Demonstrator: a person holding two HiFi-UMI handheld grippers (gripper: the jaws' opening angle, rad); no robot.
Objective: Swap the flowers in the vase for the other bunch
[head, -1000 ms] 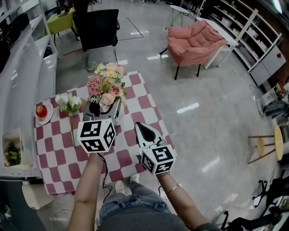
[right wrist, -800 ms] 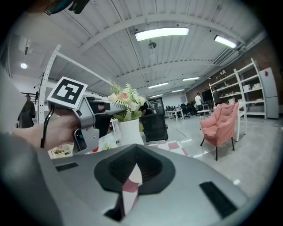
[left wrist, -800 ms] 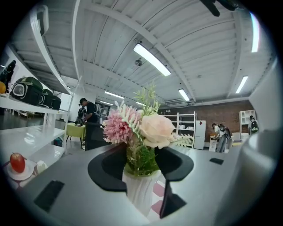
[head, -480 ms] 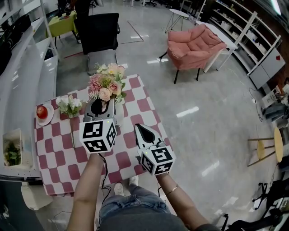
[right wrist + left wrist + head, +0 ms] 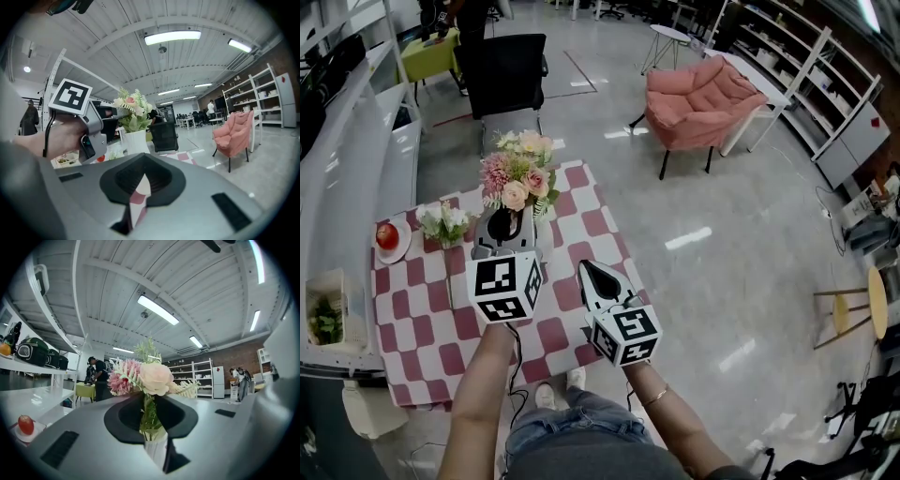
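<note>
Left tongs [image 5: 504, 217] have just been closing and are pinching the green stems of the pink bunch [image 5: 518, 175], right at the mouth of the smooth white vase [image 5: 157, 448]. Right tongs [image 5: 592, 270] are together with nothing in them, just beside the left. The table [image 5: 441, 328] is red-and-white checked. The white bunch [image 5: 442, 218] and a red apple [image 5: 386, 232] on a plate [image 5: 394, 249] sit off to the left.

Right hand-held gripper [image 5: 140, 180]: jaws drawn together, empty, checked worktop [image 5: 185, 157] beyond. Left hand-held gripper [image 5: 115, 111] tip at flowers [image 5: 132, 110] in white vase [image 5: 136, 140]. Black chair [image 5: 161, 133], pink armchair [image 5: 234, 133] behind.
</note>
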